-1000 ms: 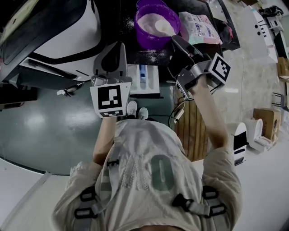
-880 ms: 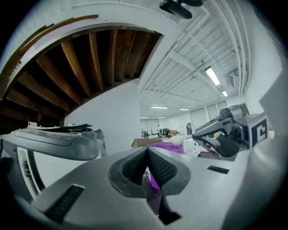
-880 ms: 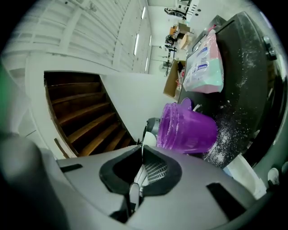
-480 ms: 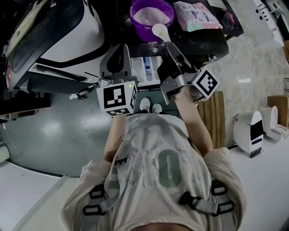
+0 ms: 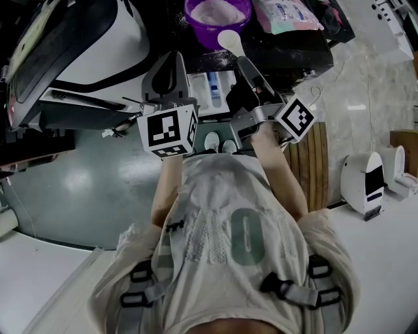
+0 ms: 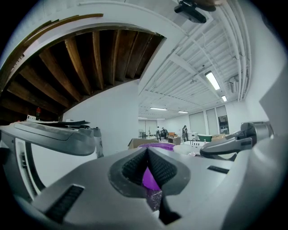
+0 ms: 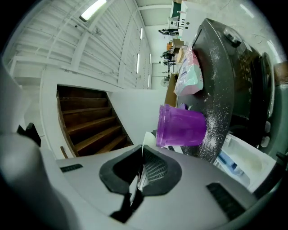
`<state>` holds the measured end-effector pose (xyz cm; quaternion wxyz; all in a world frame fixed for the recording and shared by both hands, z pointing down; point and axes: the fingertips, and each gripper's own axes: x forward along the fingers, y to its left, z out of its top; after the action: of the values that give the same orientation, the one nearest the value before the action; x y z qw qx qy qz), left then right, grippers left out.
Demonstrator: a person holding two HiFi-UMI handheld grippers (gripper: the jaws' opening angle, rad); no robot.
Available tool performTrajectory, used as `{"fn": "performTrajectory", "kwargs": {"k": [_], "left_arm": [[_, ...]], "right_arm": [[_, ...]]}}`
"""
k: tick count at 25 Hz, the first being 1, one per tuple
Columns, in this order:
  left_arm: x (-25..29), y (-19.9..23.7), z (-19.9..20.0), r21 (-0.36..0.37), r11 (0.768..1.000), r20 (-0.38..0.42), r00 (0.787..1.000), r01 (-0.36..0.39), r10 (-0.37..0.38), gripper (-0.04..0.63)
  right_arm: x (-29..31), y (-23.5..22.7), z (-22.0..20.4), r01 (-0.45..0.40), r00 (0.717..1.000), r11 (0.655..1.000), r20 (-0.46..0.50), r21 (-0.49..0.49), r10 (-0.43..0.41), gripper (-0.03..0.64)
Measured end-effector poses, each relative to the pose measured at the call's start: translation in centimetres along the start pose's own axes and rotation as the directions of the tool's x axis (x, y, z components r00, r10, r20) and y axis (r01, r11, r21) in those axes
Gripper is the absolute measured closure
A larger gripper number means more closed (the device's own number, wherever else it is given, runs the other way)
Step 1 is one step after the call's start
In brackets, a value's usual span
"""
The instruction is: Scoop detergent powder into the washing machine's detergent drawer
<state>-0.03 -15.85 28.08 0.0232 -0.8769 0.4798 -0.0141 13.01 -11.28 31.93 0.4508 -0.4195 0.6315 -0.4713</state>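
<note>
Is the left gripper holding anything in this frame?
No: the left gripper is shut with nothing between its jaws; only the purple tub shows beyond them.

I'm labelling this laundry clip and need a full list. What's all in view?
washing machine: one, dark grey top, far side
tub: one, purple, holding white powder, on the washing machine
scoop: one, white, before the tub
detergent bag: one, pink, right of the tub
detergent drawer: one, white, pulled open below the tub
left tongs: one, grey, shut, empty, left of the drawer
right tongs: one, grey, shut on the scoop
</note>
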Motion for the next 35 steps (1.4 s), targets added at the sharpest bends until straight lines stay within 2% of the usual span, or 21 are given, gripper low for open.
{"fn": "performTrajectory", "kwargs": {"k": [10,16,22,27,35], "left_arm": [[-0.6,2.1,-2.0,-0.011,0.999,-0.038,0.998,-0.047,0.047,0.575],[-1.2,2.3,-3.4,-0.013,0.999,-0.062,0.997,-0.047,0.046,0.575],[-2.0,2.8,-4.5,-0.016,0.998,-0.088,0.994,-0.066,0.064,0.575],[-2.9,4.0,-5.2,-0.019,0.994,-0.106,0.989,-0.105,0.102,0.575],[-4.1,6.1,-6.3,-0.027,0.986,-0.126,0.979,-0.162,0.157,0.575]], "right_arm": [[-1.3,-2.3,-0.7,0.041,0.999,0.999,-0.034,0.017,-0.041,0.606],[-1.8,-3.6,-2.6,0.050,0.994,0.998,-0.092,-0.049,-0.055,0.606],[-2.1,-4.9,-4.7,0.048,0.990,0.999,-0.134,0.016,-0.045,0.606],[-1.7,-6.5,-7.4,0.083,0.974,0.993,-0.218,0.085,-0.063,0.606],[-1.2,-8.2,-10.6,0.124,0.945,0.987,-0.315,0.101,-0.086,0.606]]}}
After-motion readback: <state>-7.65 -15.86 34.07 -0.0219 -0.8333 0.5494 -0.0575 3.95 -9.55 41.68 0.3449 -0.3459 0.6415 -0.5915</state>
